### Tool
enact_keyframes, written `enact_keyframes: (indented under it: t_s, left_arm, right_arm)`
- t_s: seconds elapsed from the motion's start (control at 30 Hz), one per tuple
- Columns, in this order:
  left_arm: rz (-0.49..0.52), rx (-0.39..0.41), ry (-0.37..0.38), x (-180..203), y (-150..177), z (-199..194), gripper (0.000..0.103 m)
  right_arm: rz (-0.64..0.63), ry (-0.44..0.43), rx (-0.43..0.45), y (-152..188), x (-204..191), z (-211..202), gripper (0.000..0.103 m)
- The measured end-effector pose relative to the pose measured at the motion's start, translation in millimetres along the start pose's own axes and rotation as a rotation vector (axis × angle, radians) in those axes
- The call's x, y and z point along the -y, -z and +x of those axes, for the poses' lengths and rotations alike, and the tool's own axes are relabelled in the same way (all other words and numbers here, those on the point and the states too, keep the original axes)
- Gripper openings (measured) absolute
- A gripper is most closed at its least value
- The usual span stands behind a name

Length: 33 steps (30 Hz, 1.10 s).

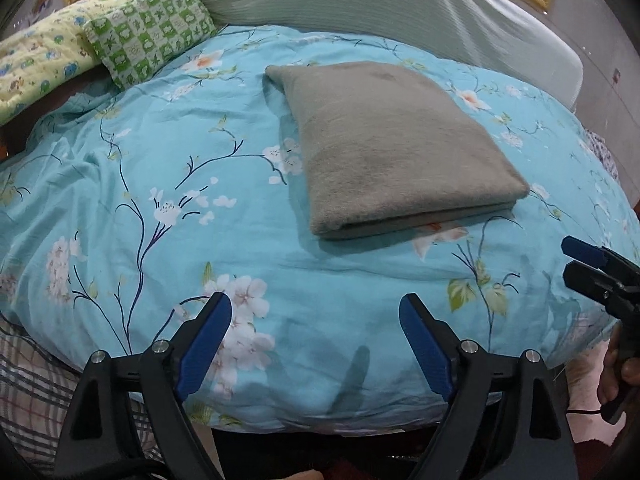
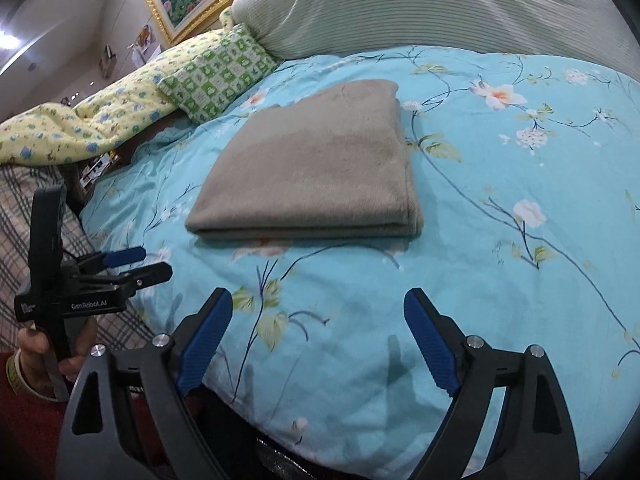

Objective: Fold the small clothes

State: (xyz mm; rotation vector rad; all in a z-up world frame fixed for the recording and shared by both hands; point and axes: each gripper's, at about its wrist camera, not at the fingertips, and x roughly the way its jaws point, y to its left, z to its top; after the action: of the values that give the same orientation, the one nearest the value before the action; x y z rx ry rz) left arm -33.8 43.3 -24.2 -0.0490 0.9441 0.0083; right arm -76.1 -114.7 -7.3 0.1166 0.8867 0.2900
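Observation:
A grey cloth lies folded in a flat rectangle on the blue flowered bedspread; it also shows in the right wrist view. My left gripper is open and empty, hanging near the bed's front edge, well short of the cloth. My right gripper is open and empty too, near the front edge below the cloth. The right gripper shows at the right edge of the left wrist view. The left gripper shows at the left of the right wrist view.
A green checked pillow and a yellow printed quilt lie at the bed's far left. A large striped pale pillow stands against the headboard. A plaid fabric hangs at the bed's left side.

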Motion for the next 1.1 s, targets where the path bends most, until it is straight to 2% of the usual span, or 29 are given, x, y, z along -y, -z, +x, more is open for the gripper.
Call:
enact_keyframes:
  t_s: [0.17, 0.43, 0.87, 1.1]
  left_arm:
    - [0.031, 0.045, -0.033, 6, -5, -12, 0.088]
    - [0.015, 0.079, 0.019, 6, -31, -19, 0.091]
    - [0.003, 0.018, 0.035, 9, -46, 21, 0.091]
    - [-0.014, 0.002, 0.036, 6, -50, 32, 0.091]
  right_arm:
    - [-0.048, -0.012, 0.014, -2, -10, -6, 0.089]
    - [-0.116, -0.002, 0.077, -34, -21, -10, 0.093]
    - [-0.074, 0.033, 0.01, -50, -10, 40, 0.095]
    - [-0.061, 0.03, -0.005, -52, -7, 52, 0.095]
